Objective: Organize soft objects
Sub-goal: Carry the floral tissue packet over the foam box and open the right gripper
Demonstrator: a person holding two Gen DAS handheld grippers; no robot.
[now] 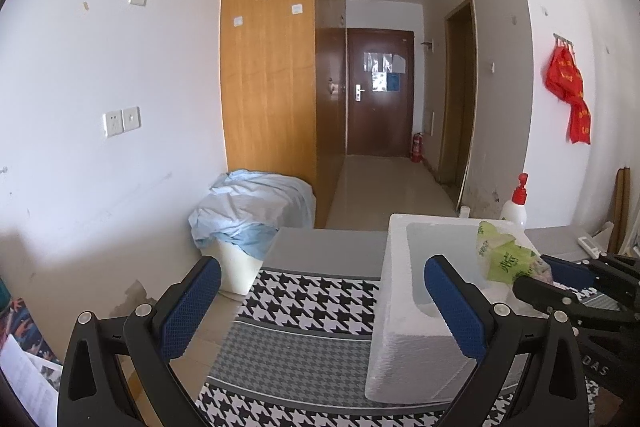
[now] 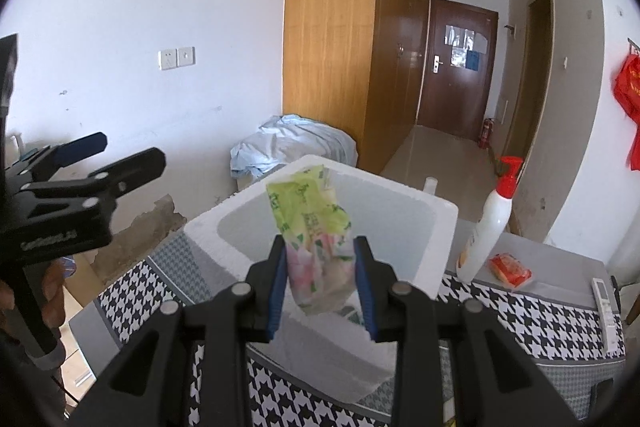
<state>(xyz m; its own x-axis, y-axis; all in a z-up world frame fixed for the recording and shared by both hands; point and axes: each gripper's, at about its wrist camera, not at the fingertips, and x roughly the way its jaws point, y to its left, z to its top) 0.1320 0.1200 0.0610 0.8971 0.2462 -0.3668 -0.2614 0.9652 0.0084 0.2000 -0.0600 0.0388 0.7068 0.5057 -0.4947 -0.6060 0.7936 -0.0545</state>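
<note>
A soft green and pink tissue pack (image 2: 316,247) sticks up between the blue pads of my right gripper (image 2: 320,267), which is shut on it over the white foam box (image 2: 404,195). From the left wrist view the same tissue pack (image 1: 504,255) hangs above the foam box (image 1: 396,311) with the right gripper (image 1: 540,279) reaching in from the right. My left gripper (image 1: 320,291) stands open with nothing between its fingers, at the box's left side over the houndstooth cloth (image 1: 304,307). A small red soft packet (image 2: 510,269) lies on the table.
A white pump bottle (image 2: 488,227) with a red top stands right of the box, a remote control (image 2: 606,307) near the table's right edge. A bin covered with blue cloth (image 1: 252,211) sits on the floor by the wooden wardrobe (image 1: 272,39). A hand (image 2: 52,291) holds the left gripper.
</note>
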